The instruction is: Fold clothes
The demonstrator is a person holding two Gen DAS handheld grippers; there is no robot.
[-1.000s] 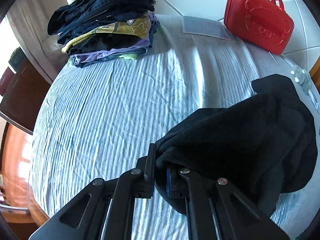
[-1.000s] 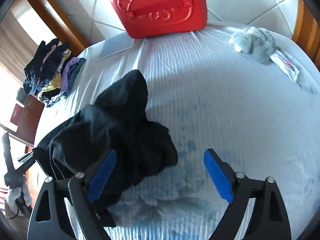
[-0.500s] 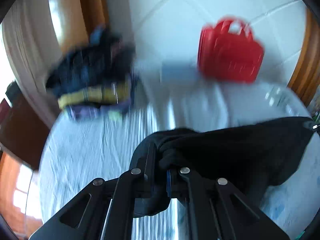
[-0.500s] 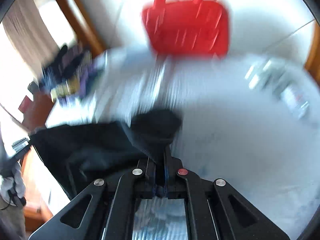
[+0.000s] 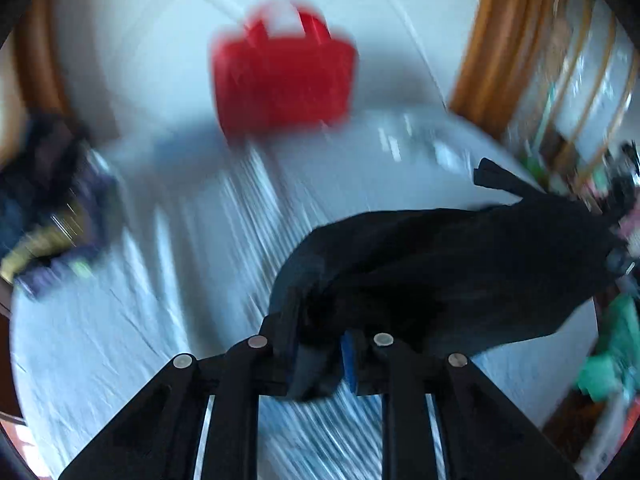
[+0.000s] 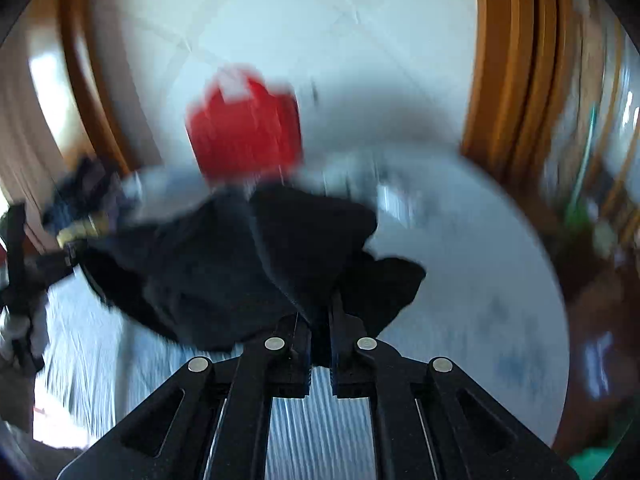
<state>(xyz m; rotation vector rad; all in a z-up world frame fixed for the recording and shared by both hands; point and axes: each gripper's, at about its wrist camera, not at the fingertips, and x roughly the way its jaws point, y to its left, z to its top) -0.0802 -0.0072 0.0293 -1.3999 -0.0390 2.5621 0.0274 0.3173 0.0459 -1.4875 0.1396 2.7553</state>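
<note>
A black garment (image 5: 460,264) hangs stretched between my two grippers above the bed with its pale striped sheet (image 5: 132,312). My left gripper (image 5: 318,350) is shut on one bunched edge of it. My right gripper (image 6: 320,350) is shut on the other edge, and the cloth (image 6: 240,268) spreads away to the left toward the other gripper (image 6: 24,264). A free corner of the garment sticks out at the right in the left wrist view. Both views are blurred by motion.
A red carry case (image 5: 282,80) stands at the far edge of the bed against the white tiled wall. A pile of folded dark clothes (image 5: 44,208) lies at the bed's left. A wooden door frame (image 6: 504,60) is at the right.
My right gripper went from open beside the garment to shut on it. Both grippers then rose and lifted the garment off the bed, stretching it out between them.
</note>
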